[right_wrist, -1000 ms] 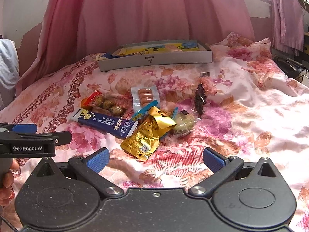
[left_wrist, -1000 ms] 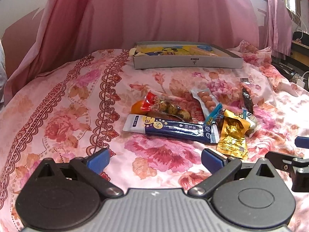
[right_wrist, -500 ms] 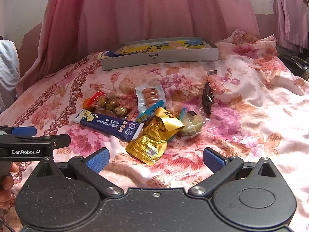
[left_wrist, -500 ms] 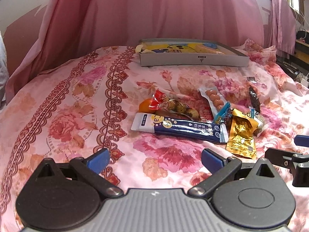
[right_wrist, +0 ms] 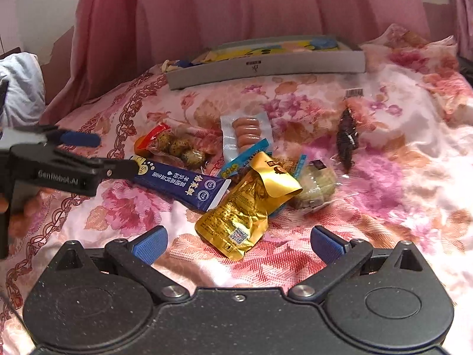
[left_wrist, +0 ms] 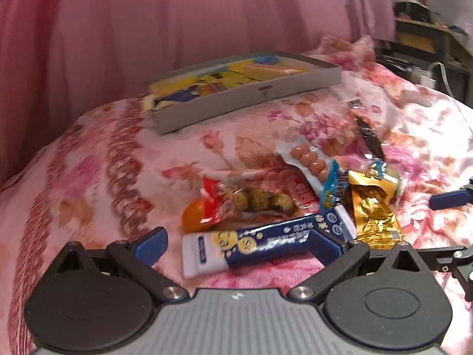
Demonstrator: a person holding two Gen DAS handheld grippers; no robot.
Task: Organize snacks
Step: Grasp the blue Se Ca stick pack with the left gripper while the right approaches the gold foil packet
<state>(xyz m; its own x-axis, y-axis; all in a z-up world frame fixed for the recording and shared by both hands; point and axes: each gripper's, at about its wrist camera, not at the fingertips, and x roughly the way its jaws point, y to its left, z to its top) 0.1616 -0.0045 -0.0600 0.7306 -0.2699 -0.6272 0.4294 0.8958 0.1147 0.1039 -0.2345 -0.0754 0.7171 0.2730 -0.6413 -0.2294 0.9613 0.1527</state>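
A heap of snacks lies on the flowered bedspread (left_wrist: 88, 177). My left gripper (left_wrist: 236, 245) is open and low over the blue stick pack (left_wrist: 266, 242), whose length spans the gap between the fingers. Behind it lie a quail-egg packet (left_wrist: 254, 199), a sausage packet (left_wrist: 307, 159) and a gold pouch (left_wrist: 372, 216). My right gripper (right_wrist: 238, 244) is open just short of the gold pouch (right_wrist: 245, 207). In the right wrist view the left gripper (right_wrist: 106, 152) reaches the near end of the blue stick pack (right_wrist: 180, 183). A grey box (right_wrist: 266, 65) sits at the back.
A dark snack strip (right_wrist: 347, 139) and a round greenish pastry (right_wrist: 316, 183) lie right of the heap. Pink curtains (right_wrist: 236, 6) hang behind the bed. A pale cloth bundle (right_wrist: 20, 85) sits at far left. A hand (right_wrist: 6, 204) holds the left gripper.
My left gripper has moved forward, down and rightward onto the blue stick pack, and its view has tilted. My right gripper has come closer to the gold pouch. Both stay open.
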